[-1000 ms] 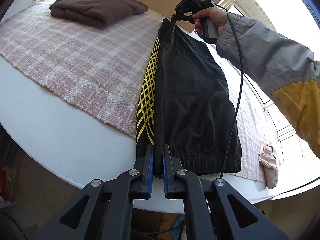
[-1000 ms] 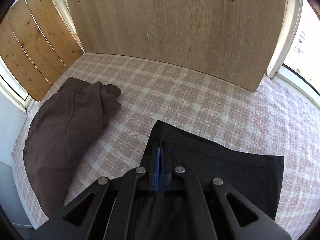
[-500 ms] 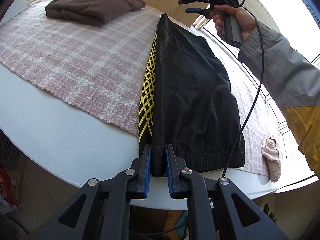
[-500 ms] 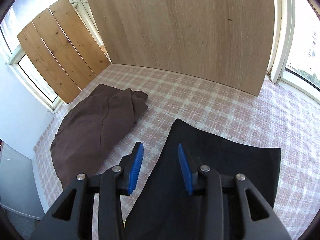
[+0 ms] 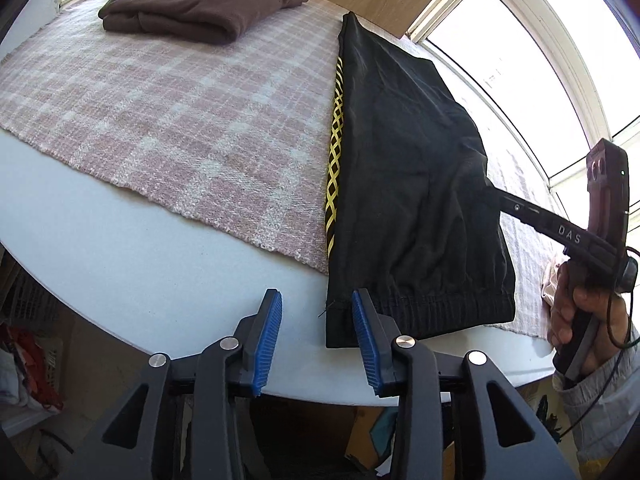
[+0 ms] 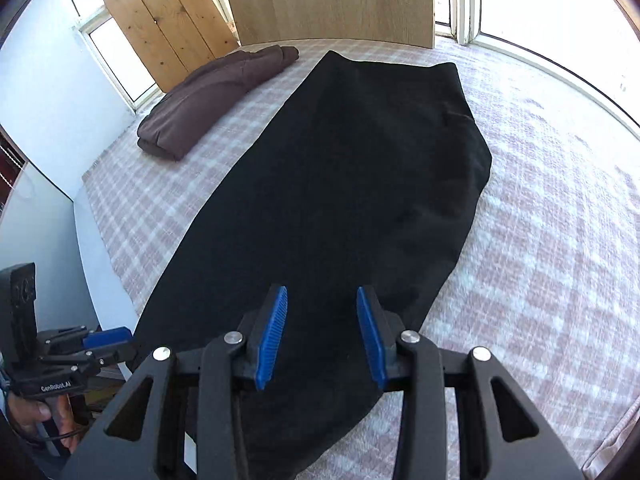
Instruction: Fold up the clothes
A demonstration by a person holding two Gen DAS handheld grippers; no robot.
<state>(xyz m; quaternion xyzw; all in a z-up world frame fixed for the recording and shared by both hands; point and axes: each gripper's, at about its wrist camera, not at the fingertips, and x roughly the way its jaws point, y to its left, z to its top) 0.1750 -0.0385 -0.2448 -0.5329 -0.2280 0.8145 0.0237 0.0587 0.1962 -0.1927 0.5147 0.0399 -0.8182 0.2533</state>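
My left gripper is opening, pants hem released; right gripper is hovering unclenched above the pants. Brown sweater is lying beside the pants on the mat.

"DAS" — right gripper, "GenRobot.AI" — left gripper

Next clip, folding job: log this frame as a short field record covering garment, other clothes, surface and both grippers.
garment: black shorts with yellow lattice side stripe, lying flat, folded lengthwise, waistband at the table's near edge
other clothes: folded brown garment at the far end
surface: pink plaid cloth on white table
left gripper: jaws opening, pads clear of the waistband corner between them
right gripper: open, above the shorts, gripping nothing
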